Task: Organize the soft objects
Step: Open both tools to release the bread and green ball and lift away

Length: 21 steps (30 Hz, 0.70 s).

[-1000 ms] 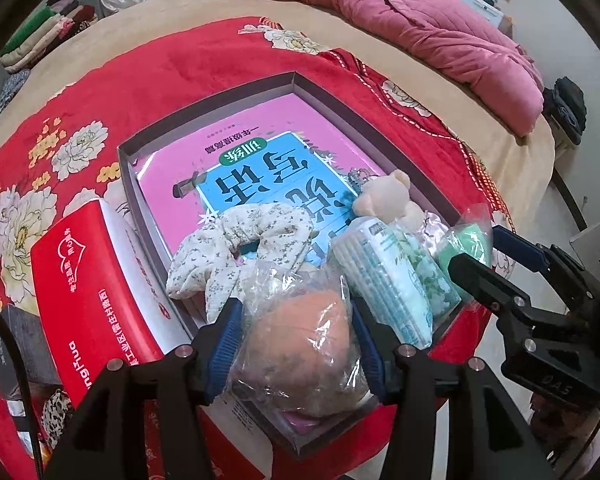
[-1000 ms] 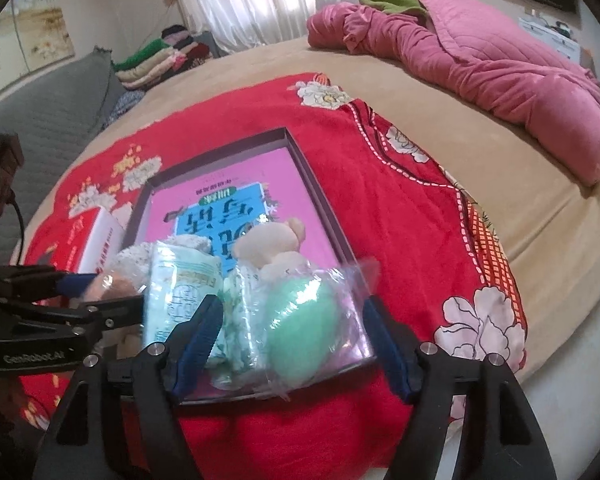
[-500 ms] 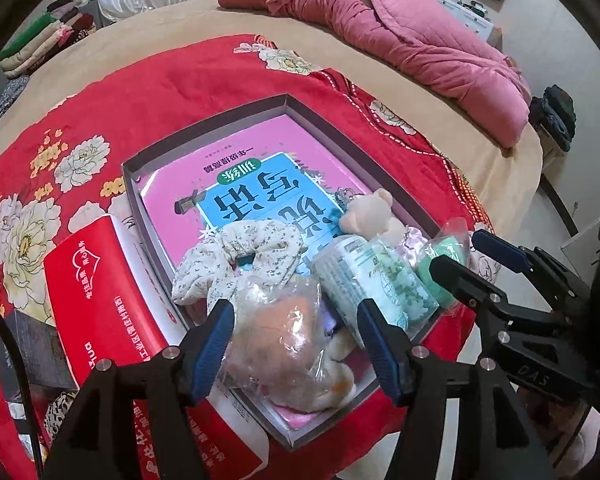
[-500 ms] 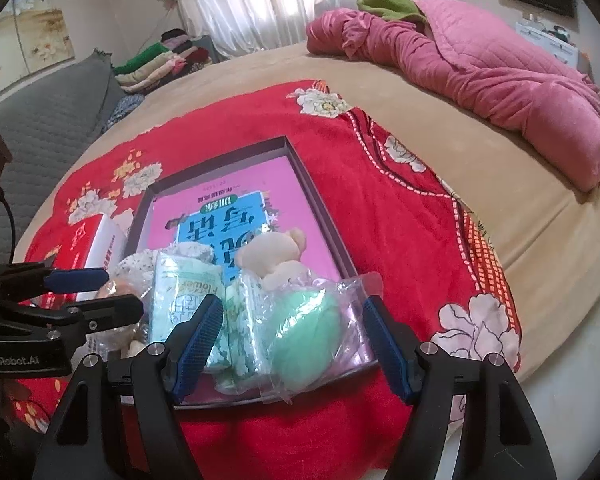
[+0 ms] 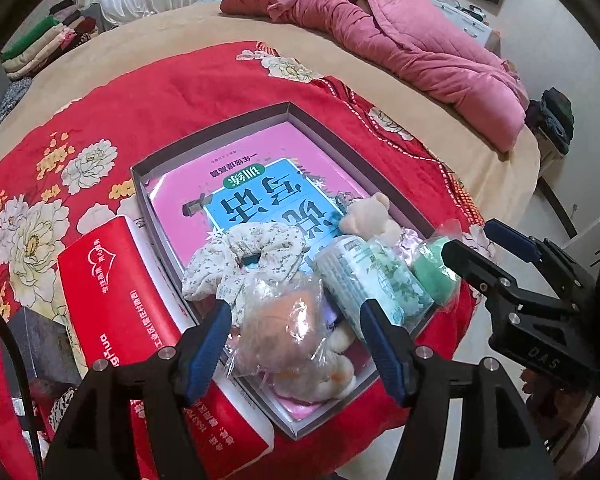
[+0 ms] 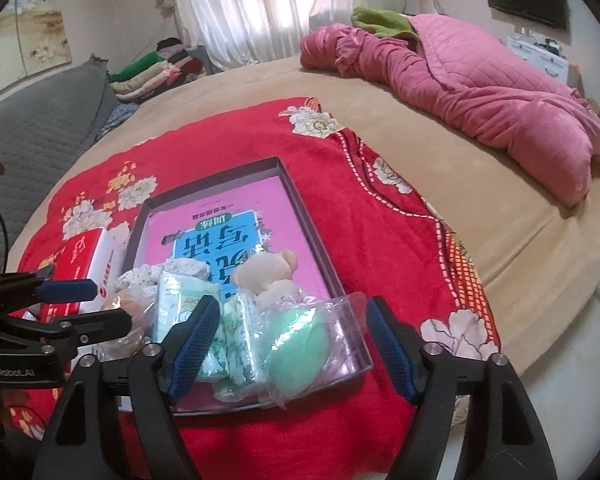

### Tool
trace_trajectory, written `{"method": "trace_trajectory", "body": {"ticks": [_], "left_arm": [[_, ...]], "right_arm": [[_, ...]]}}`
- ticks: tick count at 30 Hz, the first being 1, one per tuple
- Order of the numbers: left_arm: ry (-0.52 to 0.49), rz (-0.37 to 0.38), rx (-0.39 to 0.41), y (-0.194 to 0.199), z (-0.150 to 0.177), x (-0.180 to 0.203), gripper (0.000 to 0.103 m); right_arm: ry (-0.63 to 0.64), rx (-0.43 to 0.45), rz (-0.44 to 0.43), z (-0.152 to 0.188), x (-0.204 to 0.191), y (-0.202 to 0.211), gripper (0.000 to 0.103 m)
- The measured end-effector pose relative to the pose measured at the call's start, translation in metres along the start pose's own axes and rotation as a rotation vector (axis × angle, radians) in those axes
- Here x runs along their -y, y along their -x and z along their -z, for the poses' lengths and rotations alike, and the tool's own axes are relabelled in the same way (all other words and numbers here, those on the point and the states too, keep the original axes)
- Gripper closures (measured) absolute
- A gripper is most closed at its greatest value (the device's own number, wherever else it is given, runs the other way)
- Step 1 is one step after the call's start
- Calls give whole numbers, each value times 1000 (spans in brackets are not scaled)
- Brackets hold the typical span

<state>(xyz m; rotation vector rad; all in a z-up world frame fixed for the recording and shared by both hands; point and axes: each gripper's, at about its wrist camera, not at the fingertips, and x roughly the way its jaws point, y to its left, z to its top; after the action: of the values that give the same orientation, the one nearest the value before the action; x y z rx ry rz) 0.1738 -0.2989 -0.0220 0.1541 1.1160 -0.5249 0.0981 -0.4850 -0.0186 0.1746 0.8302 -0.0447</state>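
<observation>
A shallow grey box (image 5: 220, 140) on a red floral blanket (image 5: 140, 96) holds a pink and blue book (image 5: 260, 196). Soft things crowd its near end: a floral scrunchie (image 5: 240, 256), a small teddy bear (image 5: 366, 212), a pale green tissue pack (image 5: 372, 276), an orange plush in a clear bag (image 5: 284, 320) and a bagged green sponge (image 6: 300, 344). My left gripper (image 5: 294, 320) stands open astride the orange plush, pads clear of the bag. My right gripper (image 6: 292, 312) hangs over the green sponge; its jaws are opening and the pads are off the bag.
A red tissue box (image 5: 112, 296) lies against the grey box's left side. A crumpled pink quilt (image 5: 400, 44) sits on the far side of the bed. Folded clothes (image 6: 156, 68) are stacked by the window. The bed's edge drops off just right of the box.
The left gripper, first shut on the bagged orange plush, has let go and lifted a little; the plush now rests in the box. The right gripper's jaws have spread wider around the green sponge.
</observation>
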Motion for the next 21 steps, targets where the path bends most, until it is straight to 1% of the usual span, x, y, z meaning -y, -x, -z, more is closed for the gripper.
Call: {"method": "trace_trajectory", "body": {"ticks": [11, 17, 21], "left_arm": [[-15, 10, 49, 30, 6, 2, 33], [-9, 21, 71, 49, 12, -1, 32], [5, 21, 103, 69, 21, -8, 32]], "right_arm": [[-2, 45, 31, -5, -4, 23, 24], [6, 84, 39, -12, -15, 41, 24], [23, 114, 28, -16, -29, 56, 24]]}}
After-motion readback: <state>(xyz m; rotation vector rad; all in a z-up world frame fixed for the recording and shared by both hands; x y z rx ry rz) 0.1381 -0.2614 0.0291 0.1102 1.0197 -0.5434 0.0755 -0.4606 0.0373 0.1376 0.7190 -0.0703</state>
